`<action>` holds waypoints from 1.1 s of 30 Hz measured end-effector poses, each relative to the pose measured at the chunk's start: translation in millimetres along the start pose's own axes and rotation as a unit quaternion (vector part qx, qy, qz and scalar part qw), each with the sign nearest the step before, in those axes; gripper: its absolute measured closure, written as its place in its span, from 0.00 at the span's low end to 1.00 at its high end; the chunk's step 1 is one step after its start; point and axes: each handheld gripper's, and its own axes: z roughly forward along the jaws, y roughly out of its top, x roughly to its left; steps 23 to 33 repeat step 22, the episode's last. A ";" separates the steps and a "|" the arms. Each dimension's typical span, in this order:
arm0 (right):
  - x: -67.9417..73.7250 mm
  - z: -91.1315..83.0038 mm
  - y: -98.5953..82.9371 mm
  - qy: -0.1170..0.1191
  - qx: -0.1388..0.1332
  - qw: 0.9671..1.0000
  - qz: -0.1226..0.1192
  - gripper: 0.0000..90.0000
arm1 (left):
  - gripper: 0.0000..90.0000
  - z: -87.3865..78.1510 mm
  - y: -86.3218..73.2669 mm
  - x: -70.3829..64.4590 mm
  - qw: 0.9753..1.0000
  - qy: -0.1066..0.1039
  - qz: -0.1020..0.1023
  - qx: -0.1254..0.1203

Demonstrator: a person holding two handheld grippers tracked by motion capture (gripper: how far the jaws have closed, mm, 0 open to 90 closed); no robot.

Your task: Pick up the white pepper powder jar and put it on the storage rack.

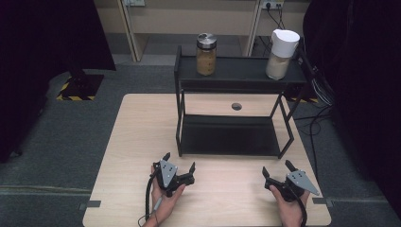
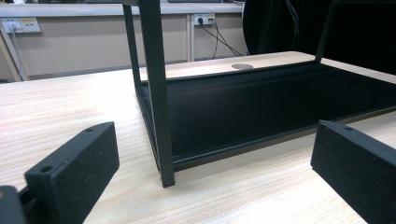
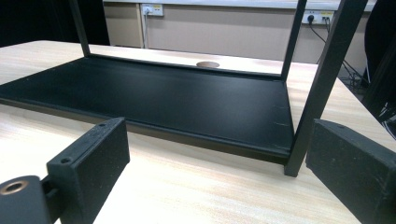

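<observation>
Right now the black rack (image 1: 231,135) stands on the table (image 1: 137,137) just ahead of both grippers, its lower shelf bare. On its top shelf sit a glass jar (image 1: 206,53) at the left and a white-lidded jar (image 1: 282,53) at the right. Near the table's front edge, the left gripper (image 1: 179,162) points at the rack's front left leg (image 2: 159,93), its fingers (image 2: 74,172) spread wide, holding nothing and touching nothing. Well apart from it, the right gripper (image 1: 277,168) faces the front right leg (image 3: 322,88), its fingers (image 3: 91,161) likewise wide open and empty. Each gripper rests in a hand low over the table.
</observation>
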 end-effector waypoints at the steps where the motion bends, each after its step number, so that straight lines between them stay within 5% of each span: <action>1: -0.2 -0.1 0.0 0.000 0.000 1.000 0.001 0.07 | 0.00 0.1 0.0 0.0 1.000 0.000 0.000 0.000; 33: 1.3 0.6 1.4 0.001 0.004 1.000 -0.010 0.07 | 0.00 0.6 0.9 0.1 1.000 -0.001 0.000 0.002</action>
